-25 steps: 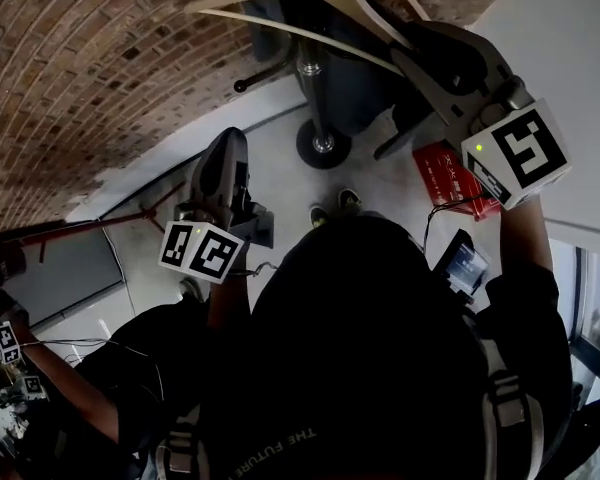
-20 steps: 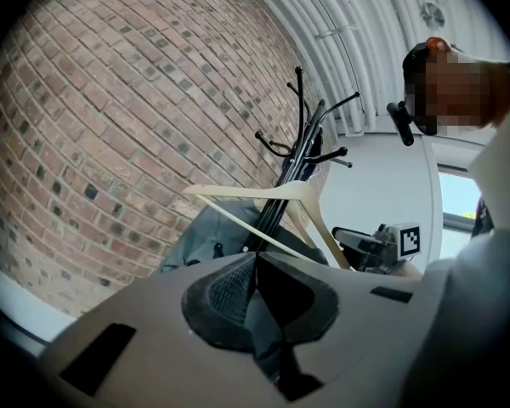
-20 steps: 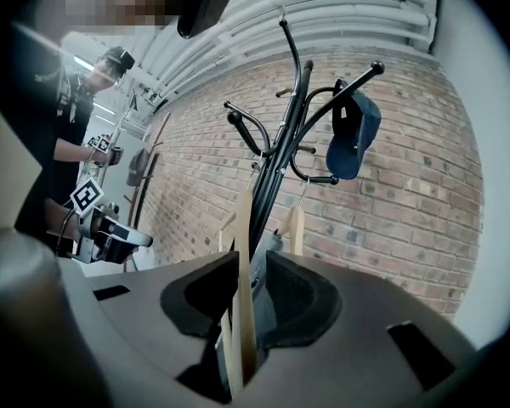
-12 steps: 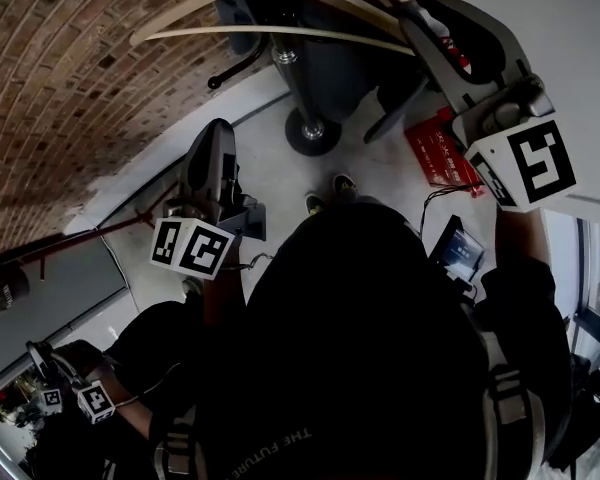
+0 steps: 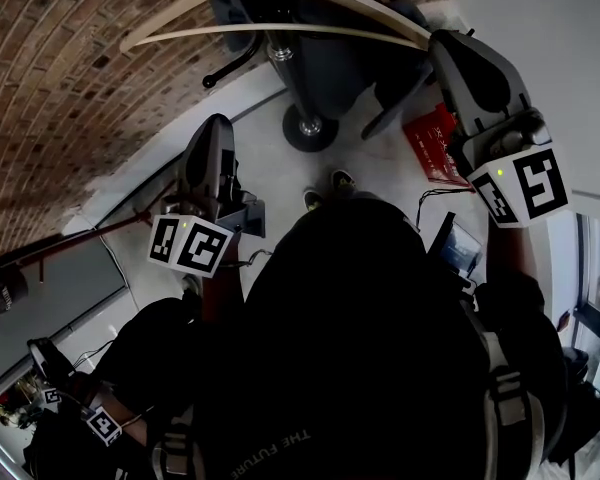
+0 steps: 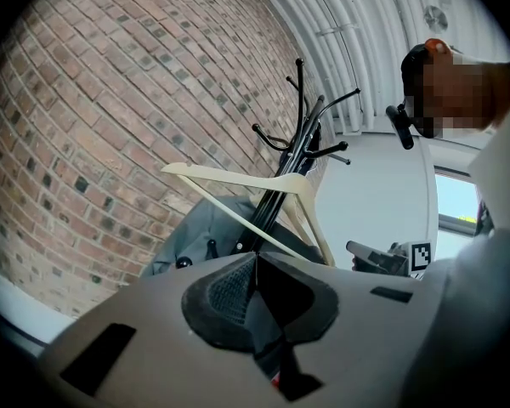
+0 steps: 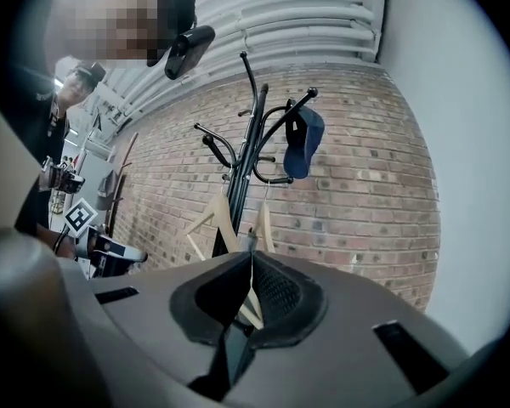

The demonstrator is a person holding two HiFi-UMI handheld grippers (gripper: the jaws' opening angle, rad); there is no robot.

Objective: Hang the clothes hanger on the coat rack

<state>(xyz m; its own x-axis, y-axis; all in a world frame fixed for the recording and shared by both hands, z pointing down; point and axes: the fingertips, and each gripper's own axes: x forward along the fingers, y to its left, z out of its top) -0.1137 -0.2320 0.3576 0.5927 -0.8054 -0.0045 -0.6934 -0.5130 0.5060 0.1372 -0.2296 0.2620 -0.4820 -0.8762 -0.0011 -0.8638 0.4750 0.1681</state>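
Note:
A pale wooden hanger (image 5: 270, 13) hangs level at the top of the head view, in front of the black coat rack (image 5: 292, 78). My right gripper (image 5: 438, 46) is shut on the hanger's right end. In the right gripper view the hanger (image 7: 211, 215) runs from the shut jaws toward the coat rack (image 7: 246, 143), whose hooks rise above it. My left gripper (image 5: 218, 133) sits lower and to the left, shut and empty. From the left gripper view, the hanger (image 6: 255, 185) crosses the coat rack (image 6: 299, 138), well ahead of my left gripper (image 6: 255, 260).
A blue cap (image 7: 304, 143) hangs on one rack hook. A grey garment (image 6: 195, 236) drapes low on the rack. A red box (image 5: 435, 143) lies on the floor near the rack's round base (image 5: 305, 128). A brick wall (image 5: 70, 78) stands behind. Another person (image 5: 100, 408) is at lower left.
The hanger has swung left and levelled out across the rack's pole, still held by my right gripper, which shifted right and slightly down in the head view. The left gripper barely moved.

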